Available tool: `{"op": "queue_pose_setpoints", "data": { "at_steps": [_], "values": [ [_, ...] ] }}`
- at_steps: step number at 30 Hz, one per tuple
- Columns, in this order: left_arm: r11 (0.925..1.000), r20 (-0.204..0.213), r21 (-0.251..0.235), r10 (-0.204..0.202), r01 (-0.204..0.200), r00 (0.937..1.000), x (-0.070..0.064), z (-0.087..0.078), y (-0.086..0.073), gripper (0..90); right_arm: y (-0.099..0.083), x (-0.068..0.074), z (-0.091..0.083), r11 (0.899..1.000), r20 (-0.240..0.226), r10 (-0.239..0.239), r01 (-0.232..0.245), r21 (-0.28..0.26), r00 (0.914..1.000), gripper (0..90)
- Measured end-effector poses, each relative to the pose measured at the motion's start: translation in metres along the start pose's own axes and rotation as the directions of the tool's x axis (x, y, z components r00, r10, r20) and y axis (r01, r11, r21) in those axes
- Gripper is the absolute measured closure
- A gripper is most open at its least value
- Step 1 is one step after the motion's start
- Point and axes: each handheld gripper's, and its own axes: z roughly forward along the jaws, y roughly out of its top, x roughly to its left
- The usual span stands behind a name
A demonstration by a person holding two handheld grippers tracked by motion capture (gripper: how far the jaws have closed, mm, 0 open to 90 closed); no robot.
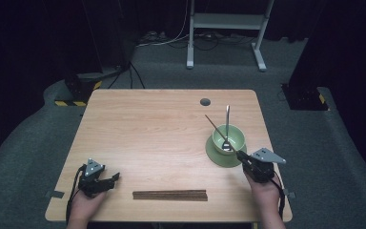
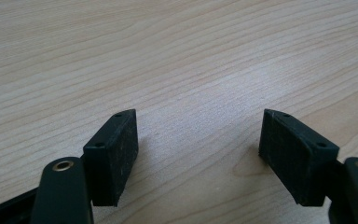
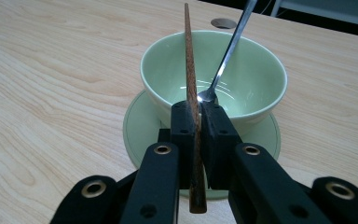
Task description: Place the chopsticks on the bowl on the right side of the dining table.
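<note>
1. Looking for words, we find no writing we can read on the things or the grippers.
2. We hold a right gripper (image 3: pixel 196 135) with its jaws squeezed tight on one chopstick (image 3: pixel 191 84).
3. That chopstick sticks up and leans over the green bowl (image 3: pixel 265 79). In the high view its tip points toward the far left.
4. Our bowl (image 1: pixel 236 136) sits on a green plate (image 1: pixel 217 157) near the right edge of the table (image 1: pixel 157 129).
5. We see a fork (image 1: pixel 227 125) standing in the bowl, with its handle leaning on the far rim.
6. We hold a left gripper (image 1: pixel 110 180) low over the near left corner. Its jaws stand wide apart with nothing between them, just bare wood under them in the left gripper view.
7. More chopsticks (image 1: pixel 170 194) lie flat in a row near the front edge, between our two hands.
8. Our table is light wood with round corners and a small round hole (image 1: pixel 205 101) near the far edge.
9. We see grey carpet (image 1: pixel 24 143) all around, a white frame (image 1: pixel 226 21) at the back, and dark walls.
10. We have lots of bare wood in the middle and on the left side. Our right hand (image 1: pixel 264 193) is close to the right edge.
</note>
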Motion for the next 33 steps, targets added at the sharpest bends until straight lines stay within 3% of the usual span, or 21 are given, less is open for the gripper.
{"op": "queue_pose_setpoints", "data": {
  "at_steps": [12,20,27,33],
  "values": [
    [1.0,0.001,0.0,0.001,-0.001,1.0,0.0,0.0,0.0,28.2,0.0,0.001,0.001,1.0,0.012,-0.013,0.013,0.002,0.9998,83.1],
    [1.0,0.001,0.0,0.001,-0.001,1.0,0.0,0.0,0.0,28.2,0.003,0.003,-0.001,1.0,0.012,-0.01,0.01,-0.017,0.9999,74.8],
    [1.0,0.002,0.0,0.001,-0.001,1.0,0.0,0.0,0.0,28.2,0.01,0.016,-0.001,0.999,-0.019,-0.024,0.024,-0.036,0.9995,67.8],
    [1.0,0.0,0.001,0.004,-0.004,1.0,0.0,0.0,0.0,28.2,0.015,0.038,0.001,0.997,-0.065,-0.06,0.057,-0.047,0.9961,59.2]
  ]
}}
